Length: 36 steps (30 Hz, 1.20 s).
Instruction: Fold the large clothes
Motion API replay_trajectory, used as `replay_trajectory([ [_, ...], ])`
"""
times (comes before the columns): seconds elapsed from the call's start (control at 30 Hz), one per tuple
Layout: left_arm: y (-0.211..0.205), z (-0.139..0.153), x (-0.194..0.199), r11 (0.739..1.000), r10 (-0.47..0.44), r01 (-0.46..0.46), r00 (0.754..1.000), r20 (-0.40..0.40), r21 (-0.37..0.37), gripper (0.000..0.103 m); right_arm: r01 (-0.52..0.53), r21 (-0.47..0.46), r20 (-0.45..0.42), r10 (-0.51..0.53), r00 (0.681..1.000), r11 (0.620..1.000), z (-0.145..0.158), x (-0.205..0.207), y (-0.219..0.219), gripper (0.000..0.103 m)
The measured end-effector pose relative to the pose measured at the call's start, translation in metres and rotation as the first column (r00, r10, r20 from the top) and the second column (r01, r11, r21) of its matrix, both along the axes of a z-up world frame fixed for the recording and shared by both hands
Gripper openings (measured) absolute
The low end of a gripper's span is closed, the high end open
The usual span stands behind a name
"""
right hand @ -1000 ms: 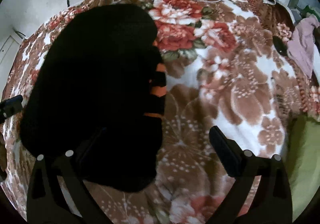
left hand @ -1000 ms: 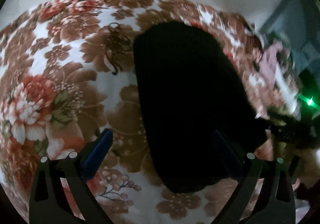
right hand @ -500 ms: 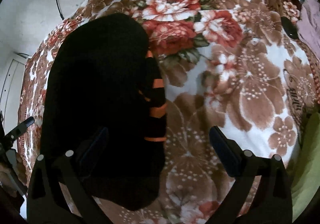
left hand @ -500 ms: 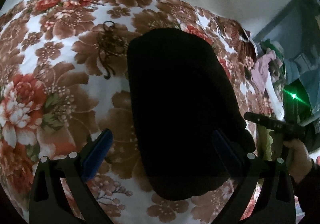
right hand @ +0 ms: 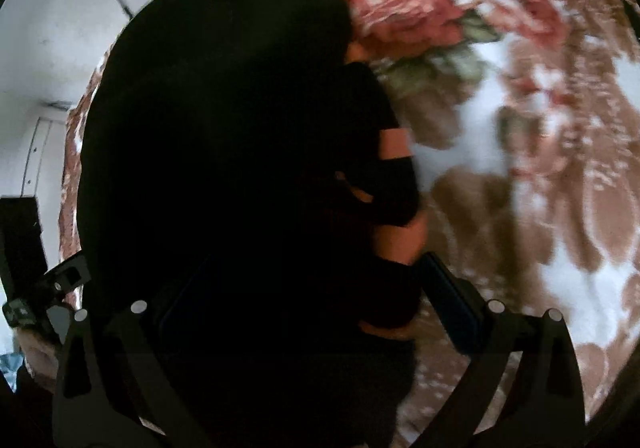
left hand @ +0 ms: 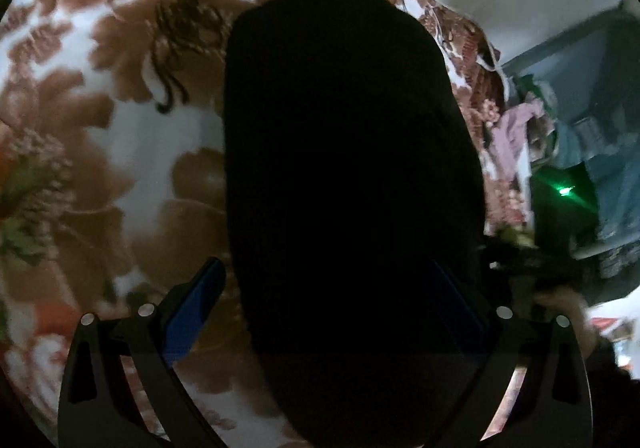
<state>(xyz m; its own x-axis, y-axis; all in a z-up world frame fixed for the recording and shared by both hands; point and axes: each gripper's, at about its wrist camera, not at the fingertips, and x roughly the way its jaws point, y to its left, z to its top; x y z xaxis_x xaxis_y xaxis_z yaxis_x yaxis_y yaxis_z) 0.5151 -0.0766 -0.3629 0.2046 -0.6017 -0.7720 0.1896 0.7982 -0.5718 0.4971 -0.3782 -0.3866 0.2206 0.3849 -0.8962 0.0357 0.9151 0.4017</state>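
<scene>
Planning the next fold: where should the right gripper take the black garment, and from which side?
Judging from the right wrist view, grip the black garment at its near right edge by the orange-striped sleeve, coming in low from the floral blanket side. That edge is exposed; the right gripper already straddles it, open.

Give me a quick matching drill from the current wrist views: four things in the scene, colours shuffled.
Things:
1. garment
2. stripes on its sleeve
3. pad on the left gripper finger
4. small light past the bed edge

Colours:
A. green
B. black
C. blue
D. orange

Pairs: 1-B, 2-D, 3-C, 4-A
</scene>
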Motion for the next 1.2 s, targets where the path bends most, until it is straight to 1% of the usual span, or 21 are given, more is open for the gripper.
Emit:
replay_trajectory([
  [0.13, -0.011, -0.006, 0.002, 0.999, -0.046, 0.046, 0.999, 0.003, -0.007, 0.099, 0.008, 0.086, -0.032, -0.005, 0.999, 0.996, -0.02, 0.006, -0.005, 0.099],
  [0.2, -0.016, -0.011, 0.005, 0.998, -0.065, 0.065, 0.998, -0.003, 0.006, 0.099, 0.012, 0.112, -0.043, -0.007, 0.999, 0.994, -0.027, 0.008, -0.007, 0.099],
  [0.27, -0.024, -0.018, 0.009, 0.996, -0.083, 0.083, 0.996, -0.016, 0.013, 0.099, -0.009, 0.079, -0.025, 0.011, 1.0, 0.997, -0.027, 0.011, -0.001, 0.099],
  [0.37, -0.033, -0.033, 0.016, 0.996, -0.085, 0.084, 0.995, -0.053, -0.008, 0.1, -0.042, 0.03, -0.001, 0.042, 0.999, 0.999, -0.027, 0.016, 0.013, 0.099],
  [0.5, -0.041, -0.043, 0.024, 0.995, -0.096, 0.095, 0.993, -0.071, -0.023, 0.1, -0.059, 0.063, -0.019, 0.06, 0.998, 0.996, -0.037, 0.024, 0.018, 0.1],
  [0.67, -0.045, -0.048, 0.025, 0.993, -0.104, 0.1, 0.991, -0.083, -0.055, 0.1, -0.066, 0.089, -0.003, 0.067, 0.998, 0.994, -0.041, 0.025, 0.017, 0.099],
  [0.7, -0.046, -0.047, 0.024, 0.994, -0.105, 0.101, 0.992, -0.073, -0.052, 0.099, -0.066, 0.098, -0.003, 0.067, 0.998, 0.993, -0.04, 0.024, 0.017, 0.098],
  [0.73, -0.048, -0.044, 0.021, 0.994, -0.105, 0.103, 0.993, -0.058, -0.04, 0.099, -0.074, 0.129, 0.002, 0.074, 0.997, 0.989, -0.037, 0.023, 0.018, 0.084],
  [0.77, -0.05, -0.042, 0.02, 0.994, -0.103, 0.101, 0.994, -0.047, -0.033, 0.095, -0.076, 0.154, 0.003, 0.076, 0.997, 0.985, -0.033, 0.021, 0.015, 0.072],
  [0.8, -0.05, -0.038, 0.017, 0.994, -0.1, 0.099, 0.994, -0.037, -0.035, 0.093, -0.088, 0.143, 0.01, 0.088, 0.996, 0.986, -0.026, 0.018, 0.011, 0.068],
  [0.83, -0.05, -0.034, 0.015, 0.994, -0.1, 0.099, 0.995, -0.03, -0.037, 0.087, -0.104, 0.134, 0.018, 0.102, 0.995, 0.985, -0.022, 0.017, 0.014, 0.061],
  [0.87, -0.05, -0.031, 0.013, 0.994, -0.098, 0.097, 0.995, -0.025, -0.04, 0.083, -0.107, 0.138, 0.021, 0.106, 0.994, 0.985, -0.021, 0.016, 0.014, 0.057],
  [0.93, -0.046, -0.032, 0.01, 0.995, -0.073, 0.071, 0.997, -0.03, -0.077, 0.08, -0.103, 0.171, 0.022, 0.1, 0.995, 0.98, -0.023, 0.017, 0.012, 0.054],
  [1.0, -0.041, -0.033, 0.007, 0.991, -0.037, 0.034, 0.999, -0.026, -0.129, 0.075, -0.078, 0.223, 0.018, 0.076, 0.997, 0.972, -0.025, 0.017, 0.005, 0.052],
  [1.03, -0.04, -0.032, 0.005, 0.989, -0.027, 0.023, 0.999, -0.025, -0.145, 0.071, -0.07, 0.234, 0.015, 0.069, 0.998, 0.97, -0.024, 0.016, 0.003, 0.049],
  [1.13, -0.041, -0.019, 0.003, 0.986, -0.026, 0.023, 1.0, -0.018, -0.166, 0.061, -0.099, 0.222, 0.048, 0.091, 0.995, 0.97, -0.005, 0.012, -0.001, 0.042],
  [1.17, -0.042, -0.012, 0.002, 0.985, -0.031, 0.029, 0.999, -0.01, -0.167, 0.059, -0.105, 0.226, 0.06, 0.094, 0.994, 0.969, 0.002, 0.012, -0.002, 0.04],
  [1.2, -0.035, -0.007, -0.002, 0.985, -0.036, 0.035, 0.999, -0.002, -0.168, 0.058, -0.111, 0.233, 0.078, 0.095, 0.992, 0.966, 0.011, 0.01, -0.003, 0.039],
])
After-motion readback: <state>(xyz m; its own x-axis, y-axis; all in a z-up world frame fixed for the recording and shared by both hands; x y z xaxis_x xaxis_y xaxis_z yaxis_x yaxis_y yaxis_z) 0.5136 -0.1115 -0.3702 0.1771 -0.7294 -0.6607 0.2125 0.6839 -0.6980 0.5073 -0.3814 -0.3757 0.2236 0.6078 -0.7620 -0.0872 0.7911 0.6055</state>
